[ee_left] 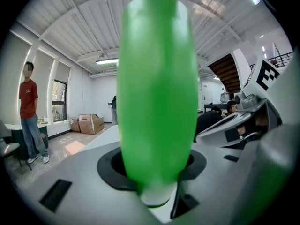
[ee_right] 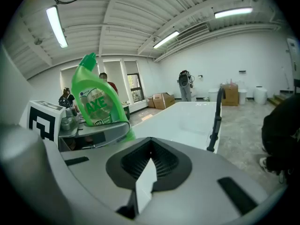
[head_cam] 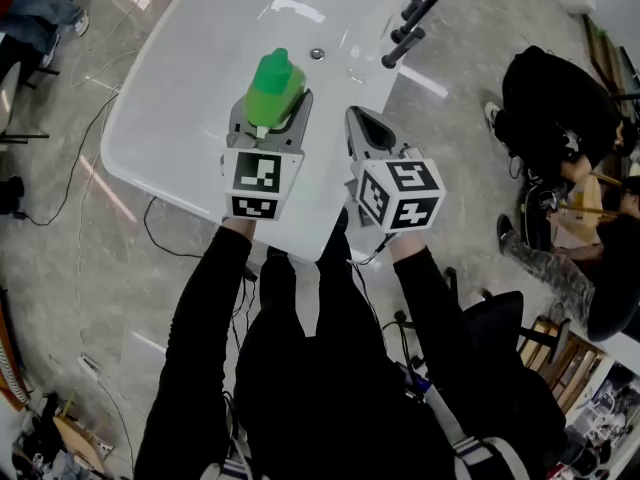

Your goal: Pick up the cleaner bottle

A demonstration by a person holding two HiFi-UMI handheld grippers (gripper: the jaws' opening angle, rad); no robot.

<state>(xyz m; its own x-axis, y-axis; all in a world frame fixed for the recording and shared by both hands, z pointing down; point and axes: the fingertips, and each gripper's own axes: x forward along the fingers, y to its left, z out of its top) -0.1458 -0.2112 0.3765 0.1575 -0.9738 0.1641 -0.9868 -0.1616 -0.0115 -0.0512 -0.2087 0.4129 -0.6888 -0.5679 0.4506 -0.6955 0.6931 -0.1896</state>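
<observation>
Green plastic cleaner bottle (head_cam: 275, 86) in head view: stood upright, pinched by left tool (head_cam: 272, 108), above glossy white basin (head_cam: 180, 98). Right tool (head_cam: 362, 128) just beside, pressed together, empty. Left gripper view: filled the middle, clamped between both pads. Right gripper view: showed pads met on nothing; bottle (ee_right: 96, 102) off to the left, in left tool.

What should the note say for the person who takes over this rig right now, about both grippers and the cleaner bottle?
Left gripper: shut on the green plastic cleaner bottle, which stands upright between its jaws.
Right gripper: jaws together, empty, beside the left one.
Place: the bottle is in the air over the white bathtub.
Done: the pick-up, as it looks.
Left: probably nothing but holding it firmly.
</observation>
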